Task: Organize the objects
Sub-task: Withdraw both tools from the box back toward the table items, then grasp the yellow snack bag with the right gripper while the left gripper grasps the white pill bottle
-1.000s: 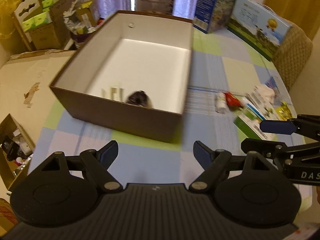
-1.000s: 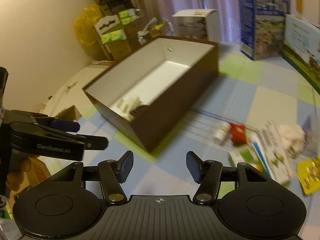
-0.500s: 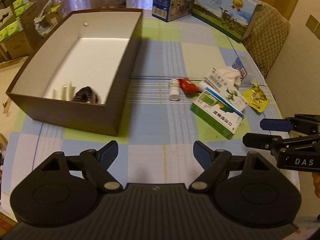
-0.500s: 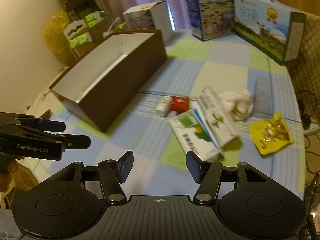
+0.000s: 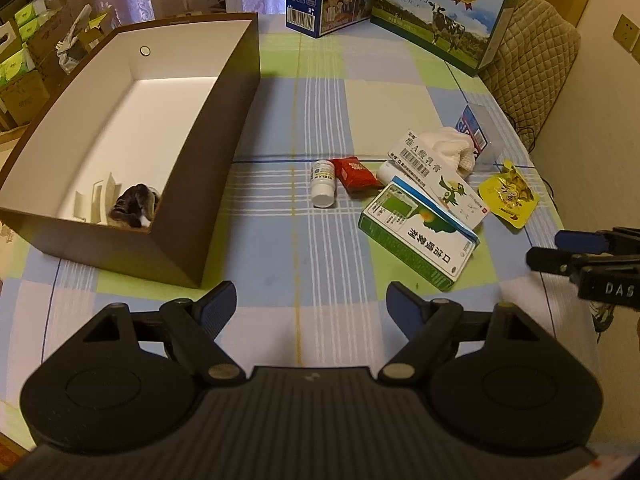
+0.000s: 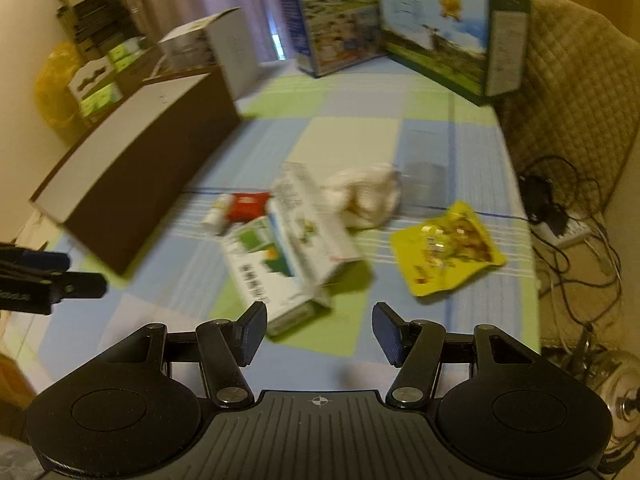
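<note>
Both the left gripper (image 5: 311, 302) and right gripper (image 6: 319, 334) were open and empty above a checked tablecloth (image 5: 280, 248); a brown box (image 5: 200, 184) stood left.

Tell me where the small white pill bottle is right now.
In the left wrist view the white pill bottle lies on its side on the checked tablecloth, right of the brown box, touching the red packet on its right.
</note>
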A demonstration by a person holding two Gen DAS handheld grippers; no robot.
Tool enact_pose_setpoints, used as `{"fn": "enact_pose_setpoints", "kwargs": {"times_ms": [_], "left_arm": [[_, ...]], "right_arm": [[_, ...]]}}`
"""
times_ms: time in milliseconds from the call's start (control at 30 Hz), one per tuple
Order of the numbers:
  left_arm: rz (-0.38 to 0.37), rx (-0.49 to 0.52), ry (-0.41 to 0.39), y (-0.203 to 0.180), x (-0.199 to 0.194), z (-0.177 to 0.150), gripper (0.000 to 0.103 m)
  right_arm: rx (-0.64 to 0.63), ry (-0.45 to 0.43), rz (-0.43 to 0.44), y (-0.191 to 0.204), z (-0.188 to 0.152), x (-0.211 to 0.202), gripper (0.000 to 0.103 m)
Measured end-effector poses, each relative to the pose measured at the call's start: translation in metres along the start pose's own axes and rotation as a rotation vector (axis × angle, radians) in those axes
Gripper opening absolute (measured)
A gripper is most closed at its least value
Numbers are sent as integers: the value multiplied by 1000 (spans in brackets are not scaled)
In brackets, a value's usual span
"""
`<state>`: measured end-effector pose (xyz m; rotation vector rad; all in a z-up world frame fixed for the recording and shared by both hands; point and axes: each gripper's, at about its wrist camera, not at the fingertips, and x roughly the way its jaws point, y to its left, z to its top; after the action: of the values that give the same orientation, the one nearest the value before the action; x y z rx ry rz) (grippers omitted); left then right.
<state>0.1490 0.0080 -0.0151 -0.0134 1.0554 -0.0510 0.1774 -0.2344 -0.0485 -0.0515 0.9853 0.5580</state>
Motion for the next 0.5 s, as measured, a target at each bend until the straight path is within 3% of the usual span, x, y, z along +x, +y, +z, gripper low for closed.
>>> {"fn": "enact_pose_setpoints", "kwargs": {"times_ms": [200, 333, 500], "left_arm": [[15, 7, 3, -6, 16, 10, 79], [19, 6, 10, -9, 27, 17, 79], [27, 8, 20, -10, 40, 25, 79]], "right_arm": [[83, 13, -55, -42, 4, 17, 56], [212, 26, -83, -76, 8, 28, 56], [373, 37, -54, -106, 19, 49, 56]]}}
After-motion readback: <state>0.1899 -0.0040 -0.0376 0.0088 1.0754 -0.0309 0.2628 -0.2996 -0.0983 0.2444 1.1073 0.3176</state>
